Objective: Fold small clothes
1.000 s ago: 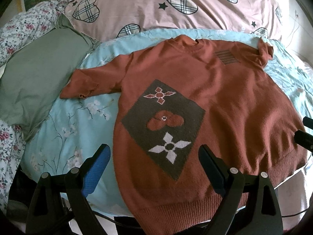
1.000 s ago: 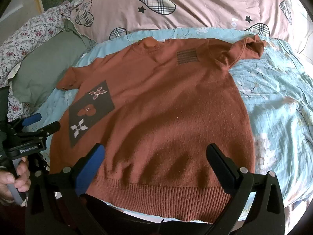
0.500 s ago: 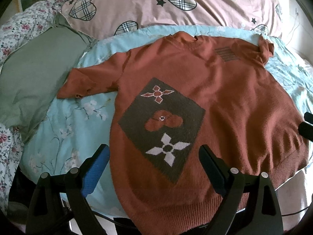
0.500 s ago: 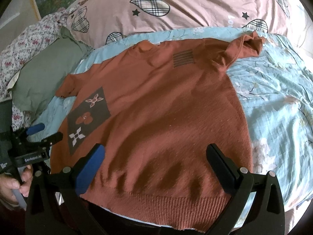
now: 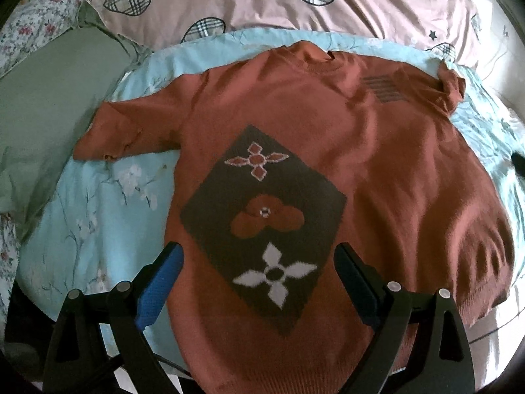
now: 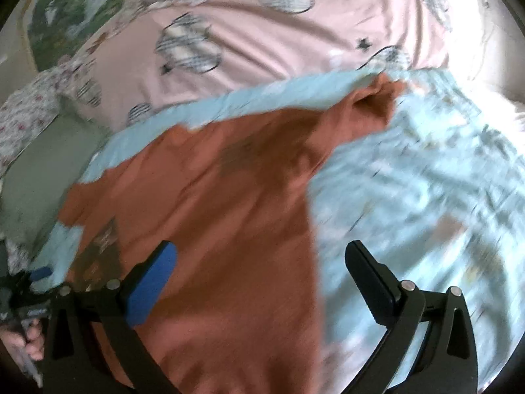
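A rust-orange knit sweater (image 5: 377, 170) lies flat, front up, on the light blue floral bedspread (image 5: 98, 216). It has a dark diamond patch (image 5: 262, 223) with flower motifs. Its left sleeve (image 5: 131, 131) lies spread out; the right sleeve (image 6: 374, 105) is bunched at the far right. My left gripper (image 5: 257, 262) is open and empty above the patch near the hem. My right gripper (image 6: 262, 262) is open and empty above the sweater's (image 6: 229, 229) right side edge; that view is blurred by motion.
A pink quilt with plaid hearts (image 5: 295, 3) lies behind the sweater. A green pillow (image 5: 42, 105) and floral fabric (image 5: 36, 23) sit at the left. The bed's near edge runs just under the hem. The left gripper and hand show in the right wrist view (image 6: 29, 298).
My right gripper has swung to the right and forward, now over the sweater's right edge and the bedspread. My left gripper has moved a little forward over the sweater. Both stay open.
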A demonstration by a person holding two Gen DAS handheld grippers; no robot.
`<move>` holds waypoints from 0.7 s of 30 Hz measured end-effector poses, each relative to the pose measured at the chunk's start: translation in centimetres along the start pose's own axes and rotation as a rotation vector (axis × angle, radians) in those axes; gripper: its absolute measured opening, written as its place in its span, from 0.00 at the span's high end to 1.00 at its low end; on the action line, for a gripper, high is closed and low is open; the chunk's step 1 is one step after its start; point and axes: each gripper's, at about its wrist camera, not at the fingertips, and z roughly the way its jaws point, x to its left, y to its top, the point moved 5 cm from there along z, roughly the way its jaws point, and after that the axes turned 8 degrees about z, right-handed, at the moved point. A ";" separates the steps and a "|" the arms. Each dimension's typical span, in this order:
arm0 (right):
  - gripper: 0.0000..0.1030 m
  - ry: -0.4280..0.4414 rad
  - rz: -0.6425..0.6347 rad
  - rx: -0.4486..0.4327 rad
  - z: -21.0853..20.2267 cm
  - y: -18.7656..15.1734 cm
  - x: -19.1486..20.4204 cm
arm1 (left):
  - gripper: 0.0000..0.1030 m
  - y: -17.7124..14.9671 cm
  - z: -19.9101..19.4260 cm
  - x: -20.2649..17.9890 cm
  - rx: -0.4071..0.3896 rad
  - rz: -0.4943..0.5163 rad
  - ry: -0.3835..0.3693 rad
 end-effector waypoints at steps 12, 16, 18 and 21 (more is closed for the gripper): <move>0.52 -0.072 0.216 -0.098 8.5 16.6 -10.9 | 0.08 4.3 3.0 1.1 0.041 -0.015 0.011; 0.56 -0.131 0.246 -0.105 12.7 21.8 -13.4 | 0.08 5.4 4.4 1.4 0.057 -0.023 0.016; 0.57 -0.141 0.274 -0.092 15.1 24.0 -14.6 | 0.08 5.9 5.3 1.7 0.068 -0.029 0.018; 0.57 -0.172 0.315 -0.083 18.7 26.8 -16.5 | 0.08 6.6 6.8 2.1 0.089 -0.040 0.023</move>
